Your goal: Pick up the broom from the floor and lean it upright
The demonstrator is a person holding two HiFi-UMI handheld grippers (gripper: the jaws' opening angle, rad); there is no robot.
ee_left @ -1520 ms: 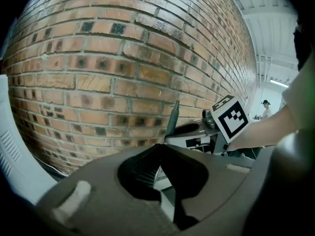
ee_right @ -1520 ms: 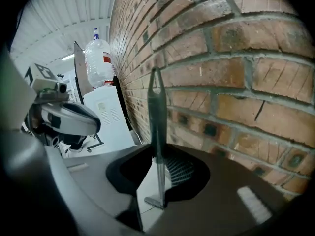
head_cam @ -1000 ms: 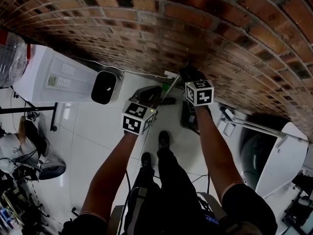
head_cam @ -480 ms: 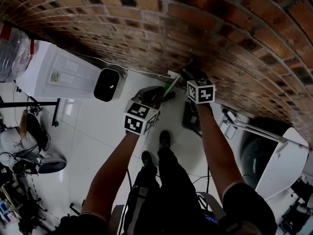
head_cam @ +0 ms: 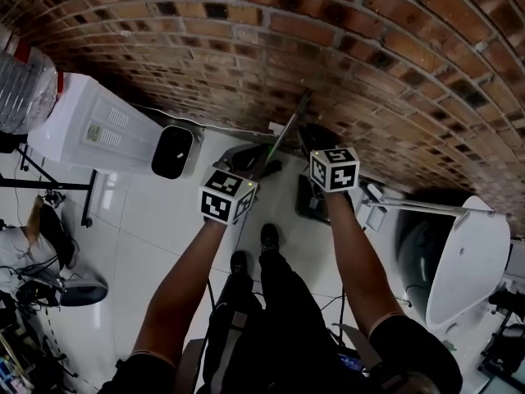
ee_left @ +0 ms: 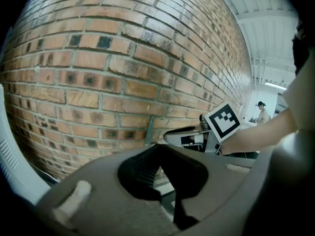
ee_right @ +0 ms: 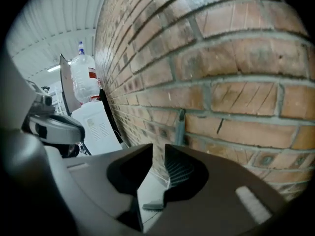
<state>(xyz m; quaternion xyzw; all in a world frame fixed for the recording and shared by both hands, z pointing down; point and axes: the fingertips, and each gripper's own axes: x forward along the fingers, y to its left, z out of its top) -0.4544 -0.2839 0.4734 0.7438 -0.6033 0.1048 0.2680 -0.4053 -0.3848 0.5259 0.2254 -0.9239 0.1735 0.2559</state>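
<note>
Broom (head_cam: 285,130) leaned handle-up against brick wall (head_cam: 353,48), so the lean step looked about done. Left hand-held gripper (ee_left: 158,149) had tips together, handle seemingly just beyond them. Right hand-held gripper (ee_right: 158,154) was slightly apart and empty. Next: back both off without nudging it.

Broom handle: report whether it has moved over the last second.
Yes. The broom handle has tipped up; its top now lies higher on the brick wall.
</note>
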